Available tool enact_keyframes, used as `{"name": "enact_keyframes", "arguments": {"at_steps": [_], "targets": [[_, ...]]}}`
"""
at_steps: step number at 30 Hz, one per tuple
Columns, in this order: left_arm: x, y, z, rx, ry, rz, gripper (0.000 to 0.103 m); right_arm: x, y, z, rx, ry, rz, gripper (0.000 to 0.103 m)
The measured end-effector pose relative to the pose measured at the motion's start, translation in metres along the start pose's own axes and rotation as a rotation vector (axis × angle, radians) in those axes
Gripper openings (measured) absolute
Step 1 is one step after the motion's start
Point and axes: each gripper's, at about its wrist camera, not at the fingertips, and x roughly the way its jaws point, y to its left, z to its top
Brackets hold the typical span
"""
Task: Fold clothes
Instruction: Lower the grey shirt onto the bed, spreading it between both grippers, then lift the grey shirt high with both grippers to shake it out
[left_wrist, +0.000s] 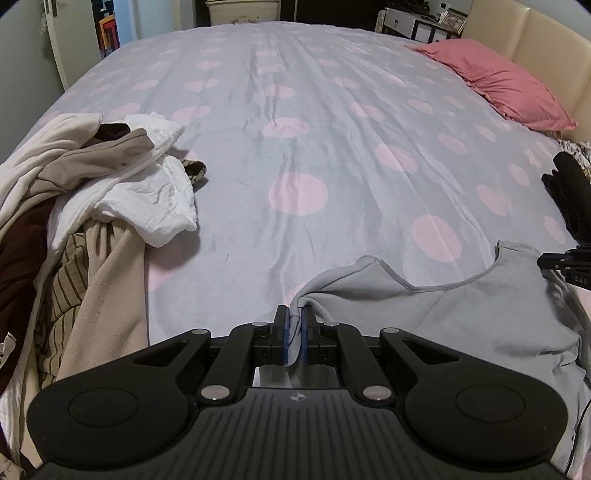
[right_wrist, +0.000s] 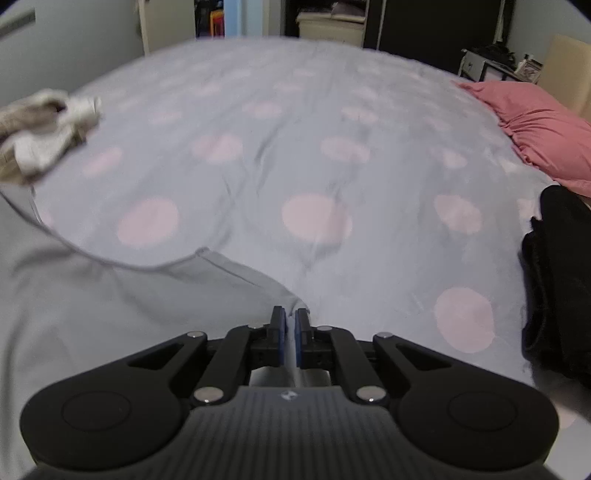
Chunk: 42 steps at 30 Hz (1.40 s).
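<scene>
1. My left tool (left_wrist: 294, 325) is clenched on one shoulder of the grey top (left_wrist: 461, 317).
2. My right tool (right_wrist: 290, 326) pinches its other shoulder.
3. The top lies on the bed (left_wrist: 332, 129) at 6 o'clock; the clothes pile (left_wrist: 92, 192) sits at 9.

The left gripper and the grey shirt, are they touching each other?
Touching. The left wrist view shows the left gripper shut on a shoulder edge of the grey shirt, with the cloth pinched between its blue pads.

Pretty dim bedroom. Big bed (left_wrist: 295, 110) with a grey cover dotted in pink, a pink pillow (left_wrist: 498, 85) by a cream padded headboard (left_wrist: 546, 48), a white dresser (left_wrist: 242, 13) and dark wardrobe (right_wrist: 436, 26) behind.
</scene>
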Motion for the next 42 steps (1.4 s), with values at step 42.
{"name": "enact_keyframes", "arguments": {"at_steps": [42], "targets": [[-0.414, -0.024, -0.065, -0.008, -1.118, -0.153, 0.004, -0.506, 0.126, -0.024, 0.0, -1.254, -0.383, 0.004]]}}
